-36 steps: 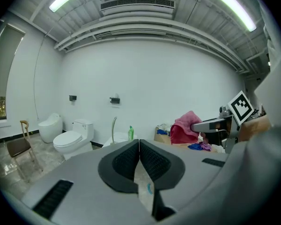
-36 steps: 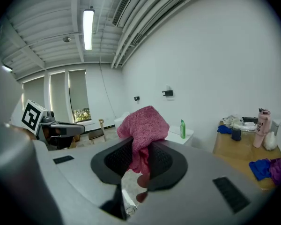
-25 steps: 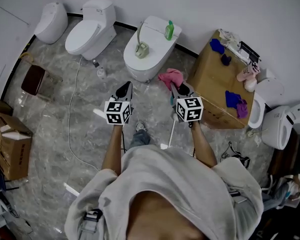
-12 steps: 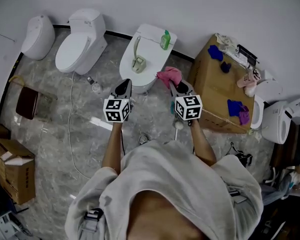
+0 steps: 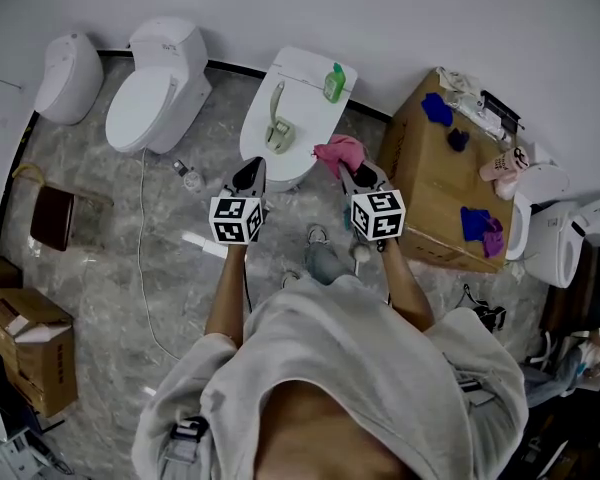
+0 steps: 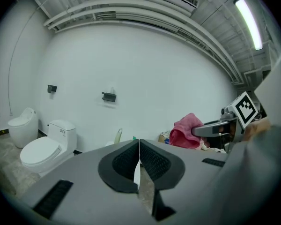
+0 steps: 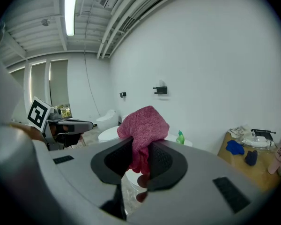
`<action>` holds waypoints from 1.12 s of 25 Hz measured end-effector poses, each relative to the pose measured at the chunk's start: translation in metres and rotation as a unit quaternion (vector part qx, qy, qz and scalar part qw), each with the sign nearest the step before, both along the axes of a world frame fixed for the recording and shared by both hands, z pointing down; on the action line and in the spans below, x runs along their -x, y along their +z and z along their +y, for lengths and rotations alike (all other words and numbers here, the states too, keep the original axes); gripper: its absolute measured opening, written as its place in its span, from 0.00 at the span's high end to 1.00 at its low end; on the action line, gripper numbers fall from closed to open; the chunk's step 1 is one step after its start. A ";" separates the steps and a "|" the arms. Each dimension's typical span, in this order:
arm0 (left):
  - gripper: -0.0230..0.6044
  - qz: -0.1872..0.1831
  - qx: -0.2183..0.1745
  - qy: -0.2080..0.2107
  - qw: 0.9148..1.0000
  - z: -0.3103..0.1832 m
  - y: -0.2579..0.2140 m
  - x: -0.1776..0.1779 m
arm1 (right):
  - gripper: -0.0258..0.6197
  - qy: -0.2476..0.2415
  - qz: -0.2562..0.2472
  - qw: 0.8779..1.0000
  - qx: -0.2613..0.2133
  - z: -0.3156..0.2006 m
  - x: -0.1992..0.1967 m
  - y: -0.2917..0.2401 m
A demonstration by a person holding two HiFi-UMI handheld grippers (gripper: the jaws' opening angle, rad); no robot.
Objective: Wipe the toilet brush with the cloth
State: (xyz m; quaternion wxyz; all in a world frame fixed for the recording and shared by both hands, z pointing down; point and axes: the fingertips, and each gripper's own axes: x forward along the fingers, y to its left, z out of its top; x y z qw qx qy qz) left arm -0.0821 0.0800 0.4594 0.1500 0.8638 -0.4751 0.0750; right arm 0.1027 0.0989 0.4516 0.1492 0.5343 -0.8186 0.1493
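The toilet brush [image 5: 276, 118], pale green with a curved handle, lies on the closed lid of the middle white toilet [image 5: 310, 78]. My right gripper [image 5: 355, 173] is shut on a pink cloth [image 5: 338, 153], held in the air just right of that toilet. In the right gripper view the cloth [image 7: 143, 128] bulges up out of the closed jaws of the right gripper [image 7: 140, 156]. My left gripper [image 5: 248, 175] hovers before the toilet's front. Its jaws are shut with nothing between them [image 6: 139, 144]. The brush handle [image 6: 118, 136] shows just beyond them.
A green bottle [image 5: 334, 81] stands on the toilet by the brush. Two more white toilets [image 5: 160, 88] stand at the left. A large cardboard box [image 5: 430, 193] with blue cloths is at the right. A cable [image 5: 140, 258] runs over the marble floor.
The person has stepped closer to the middle toilet, and feet now show below the grippers. Both grippers keep the same pose, the cloth still held.
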 end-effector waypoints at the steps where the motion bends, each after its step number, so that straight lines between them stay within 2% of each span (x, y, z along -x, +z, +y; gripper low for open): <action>1: 0.93 -0.002 0.003 -0.002 1.000 -0.005 0.002 0.001 | 0.82 -0.003 -0.002 1.000 0.002 -0.006 0.001 0.002; 14: 0.93 -0.045 0.030 -0.060 0.997 -0.085 0.010 0.018 | 0.82 -0.059 -0.043 0.996 0.041 -0.123 0.018 0.030; 28: 0.93 -0.062 0.075 -0.095 0.991 -0.159 0.037 -0.005 | 0.82 -0.111 -0.061 0.985 0.116 -0.221 0.025 0.087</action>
